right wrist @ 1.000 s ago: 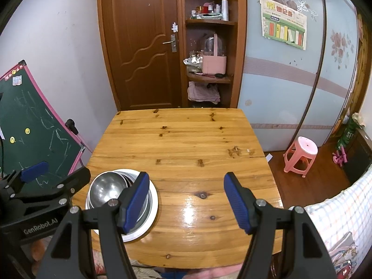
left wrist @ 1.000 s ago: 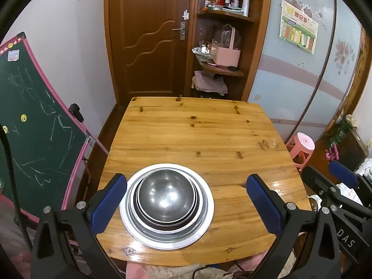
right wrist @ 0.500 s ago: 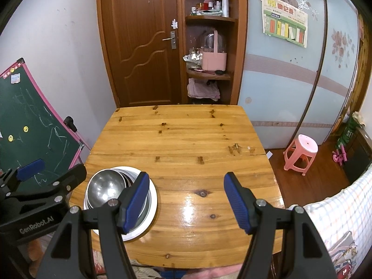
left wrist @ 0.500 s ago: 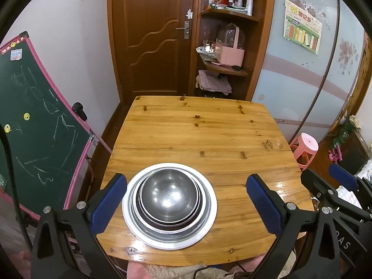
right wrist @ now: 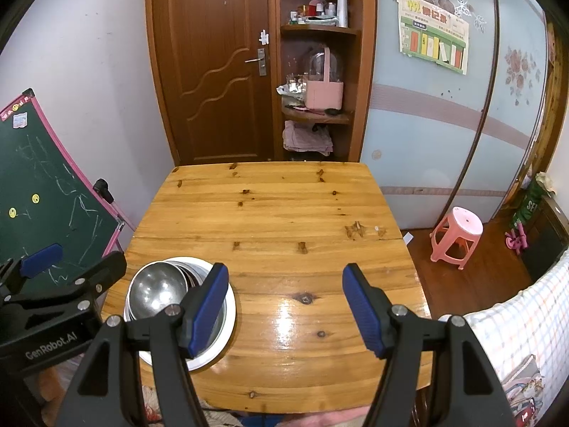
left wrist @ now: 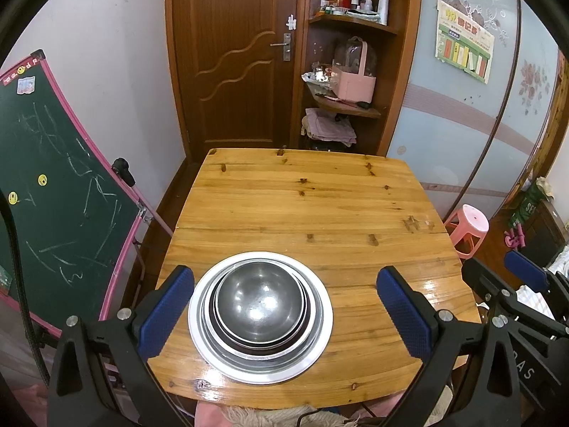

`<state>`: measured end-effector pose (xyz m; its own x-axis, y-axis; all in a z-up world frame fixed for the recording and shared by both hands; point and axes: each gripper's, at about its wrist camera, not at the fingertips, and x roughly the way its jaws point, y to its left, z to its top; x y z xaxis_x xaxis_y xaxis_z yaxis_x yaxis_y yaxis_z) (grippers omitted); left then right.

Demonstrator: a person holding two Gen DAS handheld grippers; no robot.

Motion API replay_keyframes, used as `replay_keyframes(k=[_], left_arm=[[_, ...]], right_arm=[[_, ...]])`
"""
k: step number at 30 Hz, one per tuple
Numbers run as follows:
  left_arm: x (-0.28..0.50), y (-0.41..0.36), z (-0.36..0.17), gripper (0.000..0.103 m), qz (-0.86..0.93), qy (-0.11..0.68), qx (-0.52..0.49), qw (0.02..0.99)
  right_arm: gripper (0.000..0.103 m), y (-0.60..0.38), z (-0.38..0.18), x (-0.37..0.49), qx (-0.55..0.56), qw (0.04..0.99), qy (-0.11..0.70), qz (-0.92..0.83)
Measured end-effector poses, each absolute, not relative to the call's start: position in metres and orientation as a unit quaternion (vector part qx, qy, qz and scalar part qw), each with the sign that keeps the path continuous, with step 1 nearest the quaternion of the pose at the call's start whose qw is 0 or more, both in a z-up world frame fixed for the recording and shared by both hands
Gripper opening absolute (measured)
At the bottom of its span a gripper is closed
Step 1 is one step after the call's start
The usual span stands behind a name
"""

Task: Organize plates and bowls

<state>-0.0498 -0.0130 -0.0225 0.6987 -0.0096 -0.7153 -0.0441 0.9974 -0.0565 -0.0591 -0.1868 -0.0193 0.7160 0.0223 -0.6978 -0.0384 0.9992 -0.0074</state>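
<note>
Bowls nested, one plate

Bare tabletop beyond dish stack

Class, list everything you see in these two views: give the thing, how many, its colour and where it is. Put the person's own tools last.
Bowls: several nested, exact count unclear, steel, on the plate.
Plate: one, white rim, near left part of the table.
Table: one, light wood, centre of the room.
Door: one, brown, behind the table.
Basket: one, pink, on the corner shelf.
Chalkboard: one, green with pink frame, left of the table.
Stool: one, pink, on the floor to the right.
Poster: one, right wall.
Left tool: open, astride the stack, holding nothing.
Right tool: open, over bare table.
</note>
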Motion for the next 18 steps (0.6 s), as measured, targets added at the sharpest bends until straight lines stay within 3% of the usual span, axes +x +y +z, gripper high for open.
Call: replay_keyframes(k=[18], left_arm=[[-0.0481, -0.0118, -0.0252, 0.102, 0.015, 0.393, -0.034, 0.919]], right_arm=[[0.067, -0.1908, -0.0263, -0.0547, -0.007, 0.924, 0.382, 0.013]])
